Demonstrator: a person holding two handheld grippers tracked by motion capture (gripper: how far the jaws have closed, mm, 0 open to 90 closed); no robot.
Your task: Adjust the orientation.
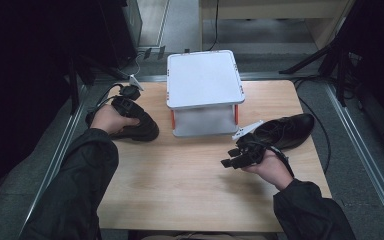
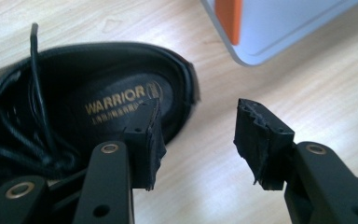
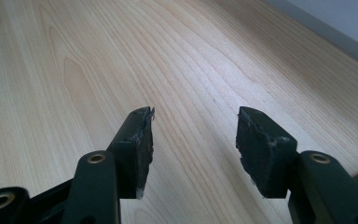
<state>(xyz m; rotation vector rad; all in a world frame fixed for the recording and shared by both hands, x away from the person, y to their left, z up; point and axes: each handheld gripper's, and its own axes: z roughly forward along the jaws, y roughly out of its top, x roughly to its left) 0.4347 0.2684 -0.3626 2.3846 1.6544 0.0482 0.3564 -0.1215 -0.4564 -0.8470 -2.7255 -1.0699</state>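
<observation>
- Left gripper [image 2: 198, 140], jaws apart and empty, hangs at the heel of the left shoe [image 1: 136, 126] near the desk's [image 1: 190, 170] left edge.
- Judged step: grasping it; next, straddle the heel rim and clench.
- Right gripper [image 3: 193, 149] idles released.

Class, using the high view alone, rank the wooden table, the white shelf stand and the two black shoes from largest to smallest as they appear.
1. Wooden table
2. White shelf stand
3. Right shoe and left shoe: left partly hidden by hand and gripper, so not ranked against each other.
</observation>
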